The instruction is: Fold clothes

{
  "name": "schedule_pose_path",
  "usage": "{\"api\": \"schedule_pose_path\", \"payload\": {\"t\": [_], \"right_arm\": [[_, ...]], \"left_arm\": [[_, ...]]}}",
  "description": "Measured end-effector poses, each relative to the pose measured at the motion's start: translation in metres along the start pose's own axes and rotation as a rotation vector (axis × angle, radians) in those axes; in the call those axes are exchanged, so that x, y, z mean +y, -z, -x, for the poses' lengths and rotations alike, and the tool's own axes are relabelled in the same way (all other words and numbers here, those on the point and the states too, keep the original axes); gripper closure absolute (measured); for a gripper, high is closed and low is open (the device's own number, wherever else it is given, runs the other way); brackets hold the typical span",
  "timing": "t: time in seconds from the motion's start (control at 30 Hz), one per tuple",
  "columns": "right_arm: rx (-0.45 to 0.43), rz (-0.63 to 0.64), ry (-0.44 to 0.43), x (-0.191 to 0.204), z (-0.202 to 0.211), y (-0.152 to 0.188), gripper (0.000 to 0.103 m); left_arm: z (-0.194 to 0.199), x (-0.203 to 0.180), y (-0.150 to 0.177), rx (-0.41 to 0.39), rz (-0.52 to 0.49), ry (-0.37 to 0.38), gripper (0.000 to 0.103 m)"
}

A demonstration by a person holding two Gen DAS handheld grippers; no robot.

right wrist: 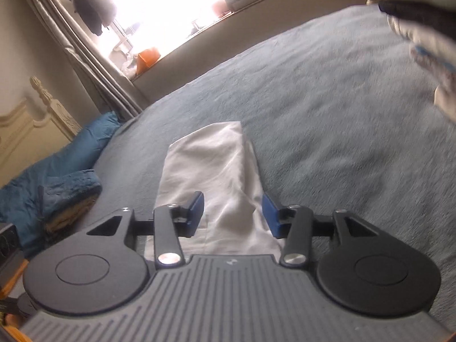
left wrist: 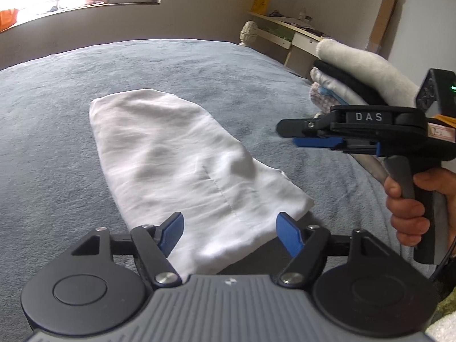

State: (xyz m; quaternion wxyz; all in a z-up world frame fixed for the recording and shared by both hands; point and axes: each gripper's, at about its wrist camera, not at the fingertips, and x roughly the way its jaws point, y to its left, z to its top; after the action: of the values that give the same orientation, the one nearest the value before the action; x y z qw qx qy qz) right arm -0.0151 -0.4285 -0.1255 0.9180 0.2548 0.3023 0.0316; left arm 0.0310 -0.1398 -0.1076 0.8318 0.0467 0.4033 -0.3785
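A white garment, folded into a long narrow shape, lies on the grey-blue bed cover. My left gripper hovers open over its near end, blue pads spread wide and holding nothing. In the left wrist view my right gripper is seen from the side at the right, above the bed and clear of the garment, held by a hand. From its own camera the right gripper is open above the white garment, nothing between its fingers.
A stack of folded clothes sits at the bed's right side, blurred at the top right as folded clothes in the right wrist view. A blue blanket lies by the headboard. A shelf and window sill stand beyond.
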Motion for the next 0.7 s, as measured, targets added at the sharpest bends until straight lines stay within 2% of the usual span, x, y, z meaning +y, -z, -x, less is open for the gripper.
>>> {"api": "schedule_pose_path", "payload": {"t": [0.07,0.17,0.23,0.27,0.33,0.47,0.53,0.7], "right_arm": [[-0.021,0.025,0.048,0.006,0.003,-0.002,0.057],[-0.048,0.056,0.109,0.014,0.006,-0.006,0.047],[-0.059,0.086,0.146,0.019,0.007,-0.008,0.033],[-0.066,0.101,0.161,0.022,0.007,-0.008,0.030],[-0.075,0.124,0.182,0.025,0.007,-0.008,0.015],[-0.080,0.142,0.203,0.030,0.007,-0.007,0.010],[-0.079,0.145,0.222,0.032,0.005,-0.007,0.004],[-0.092,0.183,0.256,0.041,0.005,-0.004,0.001]], "left_arm": [[0.000,0.001,-0.002,0.006,0.010,-0.016,0.027],[0.003,0.007,-0.006,-0.001,0.047,-0.045,0.024],[0.007,0.011,-0.008,-0.025,0.074,-0.074,0.015],[0.009,0.013,-0.008,-0.036,0.084,-0.088,0.014],[0.012,0.016,-0.010,-0.052,0.093,-0.110,0.011],[0.015,0.020,-0.011,-0.059,0.106,-0.140,0.007],[0.015,0.021,-0.011,-0.059,0.115,-0.148,0.005],[0.017,0.021,-0.012,-0.066,0.120,-0.181,0.003]]}}
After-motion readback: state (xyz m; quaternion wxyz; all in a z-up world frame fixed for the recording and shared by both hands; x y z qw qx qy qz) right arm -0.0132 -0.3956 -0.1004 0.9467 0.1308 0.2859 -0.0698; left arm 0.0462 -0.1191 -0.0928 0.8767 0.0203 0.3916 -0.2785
